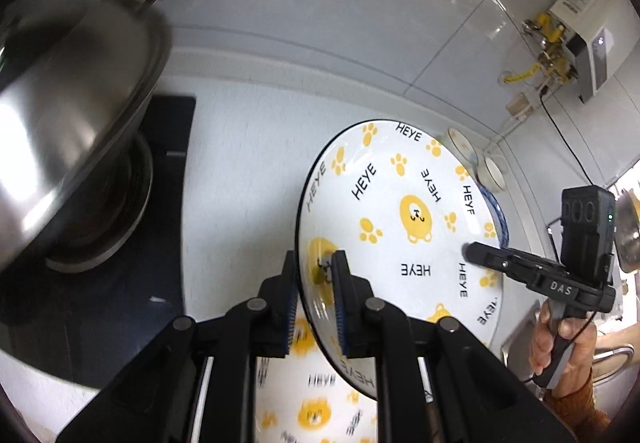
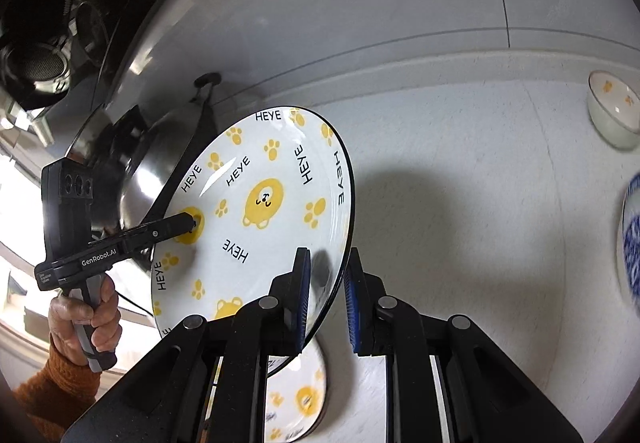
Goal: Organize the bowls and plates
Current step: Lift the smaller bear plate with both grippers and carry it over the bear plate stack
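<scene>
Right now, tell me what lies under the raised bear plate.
Under the raised bear plate lies a second plate with the same yellow bear print, flat on the white counter. The raised plate and both hand-held grippers cover most of it, so anything stacked beneath cannot be seen.

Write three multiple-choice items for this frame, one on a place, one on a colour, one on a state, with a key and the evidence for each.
1. Where does the second bear-print plate lie?
A. On the counter under the lifted plate
B. Inside the steel pot
C. On the wall

2. What colour is the pattern on the dish at the right edge of the right wrist view?
A. Red
B. Blue
C. Green

3. How is the lifted plate held?
A. Flat on the counter, untouched
B. By one gripper only
C. Tilted, with a gripper on each side of its rim

Key: A, it shows below the raised plate in both views; B, blue marks on white; C, the left gripper and right gripper both have fingers astride the rim.
</scene>
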`<state>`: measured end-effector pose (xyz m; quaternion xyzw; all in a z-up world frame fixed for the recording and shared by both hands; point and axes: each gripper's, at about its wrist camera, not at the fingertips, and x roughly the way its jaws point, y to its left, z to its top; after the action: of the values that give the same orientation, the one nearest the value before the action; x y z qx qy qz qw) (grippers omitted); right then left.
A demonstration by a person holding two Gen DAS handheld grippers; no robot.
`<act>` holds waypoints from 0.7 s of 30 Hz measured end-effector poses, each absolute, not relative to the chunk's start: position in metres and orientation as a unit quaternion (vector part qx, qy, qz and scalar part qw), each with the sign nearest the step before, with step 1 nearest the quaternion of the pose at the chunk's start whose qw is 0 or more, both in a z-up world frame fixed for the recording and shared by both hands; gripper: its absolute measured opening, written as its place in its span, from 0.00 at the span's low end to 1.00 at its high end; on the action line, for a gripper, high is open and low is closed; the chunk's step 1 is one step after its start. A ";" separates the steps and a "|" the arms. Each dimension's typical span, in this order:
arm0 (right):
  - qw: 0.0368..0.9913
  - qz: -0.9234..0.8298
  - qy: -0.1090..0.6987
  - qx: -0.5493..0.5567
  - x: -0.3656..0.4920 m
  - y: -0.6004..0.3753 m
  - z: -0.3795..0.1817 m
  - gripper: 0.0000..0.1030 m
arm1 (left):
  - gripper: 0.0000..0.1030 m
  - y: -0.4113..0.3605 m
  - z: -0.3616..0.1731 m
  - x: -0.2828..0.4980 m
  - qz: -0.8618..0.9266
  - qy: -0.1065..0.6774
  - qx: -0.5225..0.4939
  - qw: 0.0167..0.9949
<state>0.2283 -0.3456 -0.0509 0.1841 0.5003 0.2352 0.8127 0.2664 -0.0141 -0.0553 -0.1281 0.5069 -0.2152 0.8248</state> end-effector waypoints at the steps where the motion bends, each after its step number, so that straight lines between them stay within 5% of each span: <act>1: 0.811 0.236 0.505 0.180 0.218 -0.338 -0.054 0.15 | 0.14 -0.007 -0.061 0.255 -0.218 0.512 -0.134 0.820; 21: 0.749 0.202 0.594 0.213 0.156 -0.308 -0.142 0.14 | 0.12 0.024 -0.154 0.206 -0.266 0.573 -0.163 0.758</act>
<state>0.1564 -0.3078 -0.1422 0.2131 0.5935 0.2016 0.7494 0.2064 0.0242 -0.1544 -0.1627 0.5730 -0.2663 0.7578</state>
